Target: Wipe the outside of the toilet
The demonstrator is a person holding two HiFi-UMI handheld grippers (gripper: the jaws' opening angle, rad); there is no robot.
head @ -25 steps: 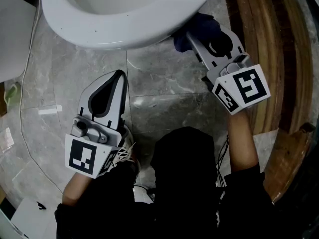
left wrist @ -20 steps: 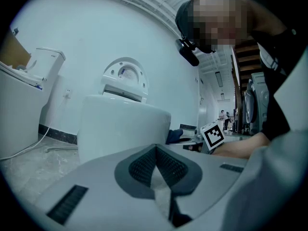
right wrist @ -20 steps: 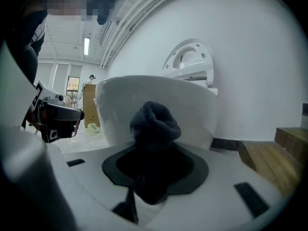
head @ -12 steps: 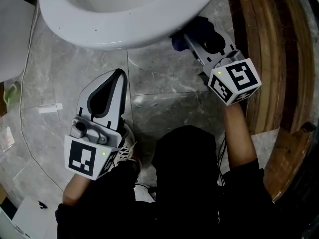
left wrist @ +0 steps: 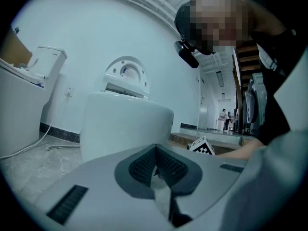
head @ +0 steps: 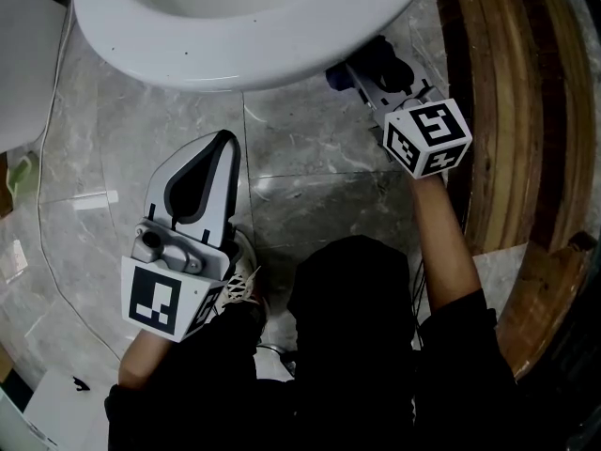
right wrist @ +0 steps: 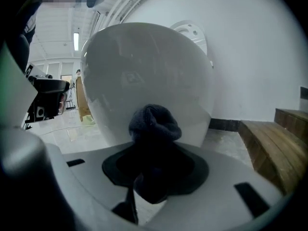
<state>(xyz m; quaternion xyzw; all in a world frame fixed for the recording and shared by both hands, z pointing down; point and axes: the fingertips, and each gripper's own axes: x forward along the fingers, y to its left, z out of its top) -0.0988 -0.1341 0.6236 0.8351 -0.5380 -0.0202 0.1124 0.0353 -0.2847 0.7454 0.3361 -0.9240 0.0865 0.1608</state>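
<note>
The white toilet bowl (head: 235, 45) fills the top of the head view, and its rounded outer wall (right wrist: 144, 81) looms ahead in the right gripper view. My right gripper (head: 362, 71) is shut on a dark blue cloth (right wrist: 154, 124), bunched between the jaws and held against the bowl's lower right side (head: 376, 59). My left gripper (head: 221, 148) hangs over the floor in front of the bowl, shut with nothing in it; the bowl's front (left wrist: 125, 124) stands ahead of it.
Grey marble floor tiles (head: 310, 148) lie under both grippers. Curved wooden steps (head: 507, 111) rise at the right. A white cable (head: 42, 224) runs along the floor at the left, beside a second white toilet (left wrist: 29, 105). The person's dark clothing (head: 347, 346) fills the bottom.
My right gripper has slid up and further in under the bowl's right side with the cloth. The left gripper has stayed still.
</note>
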